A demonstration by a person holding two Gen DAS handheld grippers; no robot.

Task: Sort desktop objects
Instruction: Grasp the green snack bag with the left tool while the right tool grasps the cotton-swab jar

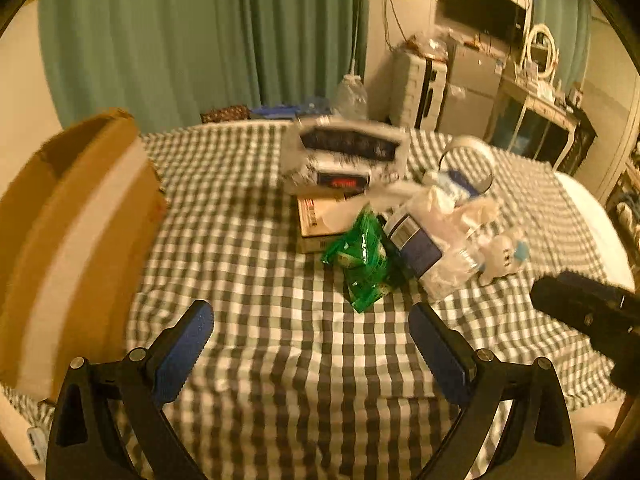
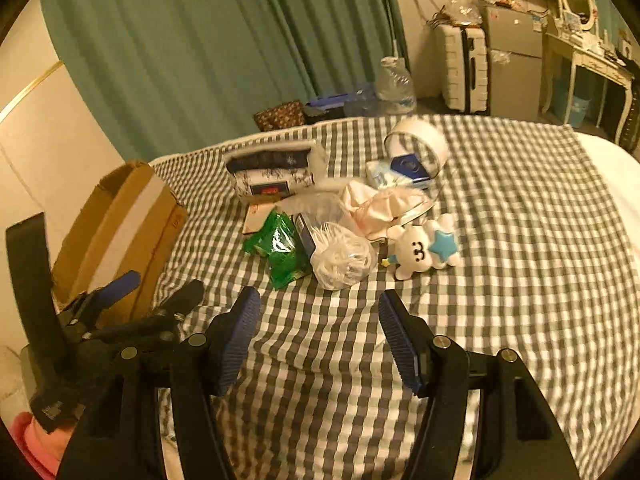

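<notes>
Both the left gripper (image 1: 310,336) and right gripper (image 2: 318,328) hover level, jaws wide and empty, over bare grey-and-white checked cloth (image 2: 520,240). Ahead lies a crinkled green plastic packet (image 2: 282,250); the open brown cardboard box (image 1: 76,220) stands left.

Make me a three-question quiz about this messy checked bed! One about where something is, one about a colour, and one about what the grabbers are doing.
1. Where is the cardboard box?
A. left of the pile
B. right of the pile
C. on top of the pile

2. What colour is the crinkly snack packet?
A. red
B. green
C. purple

3. What are the left gripper and right gripper doing?
A. both squeezing a toy
B. one open, one shut
C. both open and empty

Answers:
1 A, the box stands at the left edge of the checked cloth.
2 B, it is shiny green.
3 C, only cloth shows between the blue pads.
</notes>
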